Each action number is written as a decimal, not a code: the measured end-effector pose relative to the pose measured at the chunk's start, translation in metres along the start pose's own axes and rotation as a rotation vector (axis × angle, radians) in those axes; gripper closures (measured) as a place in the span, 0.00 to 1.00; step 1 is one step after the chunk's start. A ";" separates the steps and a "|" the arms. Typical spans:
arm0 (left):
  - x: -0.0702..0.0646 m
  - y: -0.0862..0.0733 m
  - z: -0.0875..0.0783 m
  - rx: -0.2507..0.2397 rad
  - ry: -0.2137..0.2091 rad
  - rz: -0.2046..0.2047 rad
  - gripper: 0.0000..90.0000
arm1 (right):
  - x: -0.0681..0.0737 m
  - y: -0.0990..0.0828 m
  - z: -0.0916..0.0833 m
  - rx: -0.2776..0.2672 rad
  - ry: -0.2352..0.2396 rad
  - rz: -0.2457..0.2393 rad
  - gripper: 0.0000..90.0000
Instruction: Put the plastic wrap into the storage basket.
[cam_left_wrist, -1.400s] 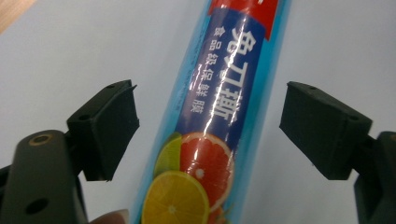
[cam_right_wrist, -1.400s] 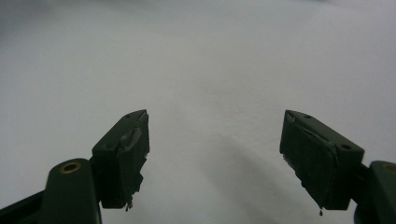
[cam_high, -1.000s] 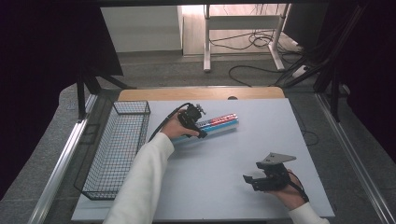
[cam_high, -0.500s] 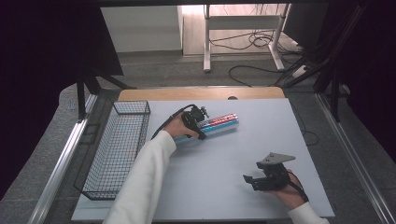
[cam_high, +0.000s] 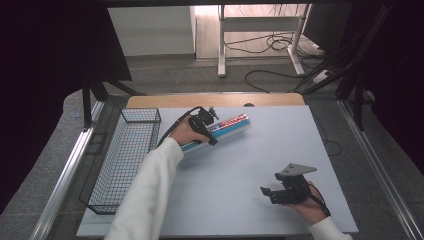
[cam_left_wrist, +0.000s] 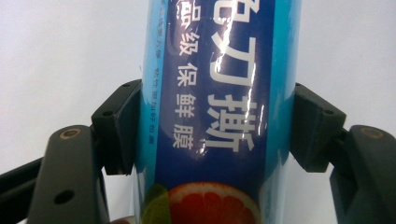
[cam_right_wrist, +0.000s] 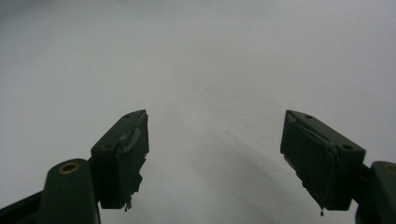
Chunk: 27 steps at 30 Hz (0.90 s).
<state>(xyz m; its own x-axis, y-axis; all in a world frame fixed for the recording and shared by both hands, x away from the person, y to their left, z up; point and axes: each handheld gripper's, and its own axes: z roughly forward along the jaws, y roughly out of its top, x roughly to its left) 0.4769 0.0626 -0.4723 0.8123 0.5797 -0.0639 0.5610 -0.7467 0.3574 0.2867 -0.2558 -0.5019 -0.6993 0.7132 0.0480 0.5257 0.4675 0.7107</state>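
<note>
A long blue box of cling film (cam_high: 234, 125) with red and white print lies slanted at the back of the white table (cam_high: 240, 170). My left gripper (cam_high: 210, 134) has just been closing its jaws and is now shut across the box's near end. In the left gripper view both pads (cam_left_wrist: 119, 128) press on the sides of the box (cam_left_wrist: 219, 107), which shows white characters and an orange slice. My right gripper (cam_high: 270, 194) rests low at the front right of the table. Its jaws are open, and in the right gripper view nothing lies between them (cam_right_wrist: 215, 154).
A black wire basket (cam_high: 140, 111) stands along the table's left side, beside my left sleeve (cam_high: 150, 190). A wooden strip (cam_high: 215, 100) edges the table's far side. Beyond it are floor cables and a white frame's legs.
My left gripper's jaws have closed onto the cling film box, and the hand has risen slightly. The right gripper has stayed where it was.
</note>
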 end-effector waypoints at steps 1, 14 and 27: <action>0.000 -0.001 -0.004 -0.001 0.008 -0.005 0.33 | 0.000 0.000 0.000 0.000 0.001 0.001 0.27; -0.011 -0.023 -0.050 -0.032 0.073 -0.082 0.33 | 0.003 0.001 0.000 -0.004 0.003 -0.004 0.27; -0.024 -0.063 -0.093 -0.110 0.110 -0.187 0.34 | 0.001 0.002 -0.003 -0.013 -0.006 0.007 0.27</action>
<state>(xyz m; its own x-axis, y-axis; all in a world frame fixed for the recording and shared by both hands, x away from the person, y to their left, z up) 0.4072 0.1256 -0.4067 0.6705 0.7408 -0.0392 0.6742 -0.5864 0.4490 0.2851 -0.2561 -0.4983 -0.6928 0.7195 0.0485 0.5239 0.4559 0.7195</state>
